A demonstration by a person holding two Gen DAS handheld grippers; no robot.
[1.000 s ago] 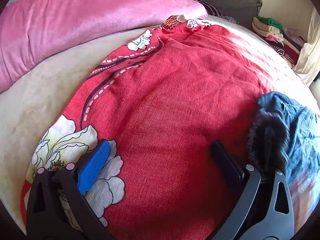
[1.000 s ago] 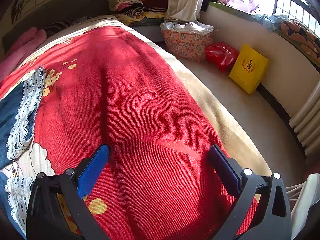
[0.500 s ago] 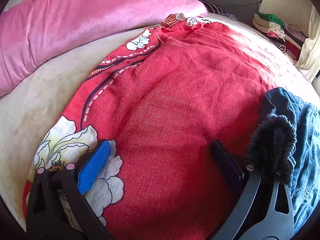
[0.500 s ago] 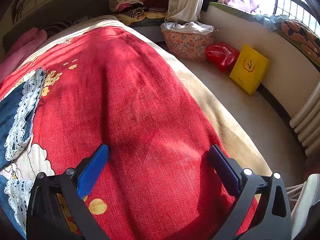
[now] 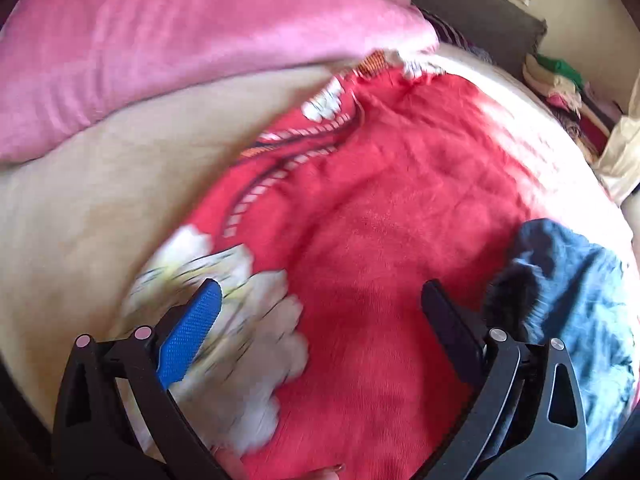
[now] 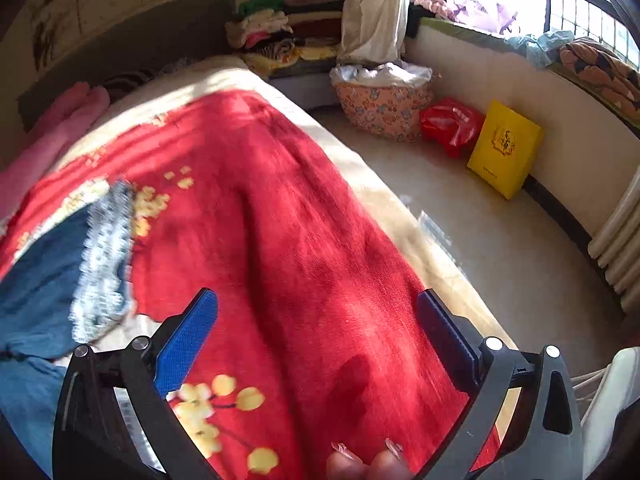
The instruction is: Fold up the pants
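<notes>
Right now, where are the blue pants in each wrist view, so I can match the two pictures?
Left wrist: the blue pants lie bunched at the right edge, just beyond the right finger.
Right wrist: they lie at the left edge, lace trim facing centre.
Shared landmark: the red blanket beneath them.

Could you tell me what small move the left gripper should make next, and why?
Probably swing the left gripper toward the blue pants. Its jaws stand open and empty over the red blanket, while the pants lie crumpled just beyond its right finger, not yet grasped.
</notes>
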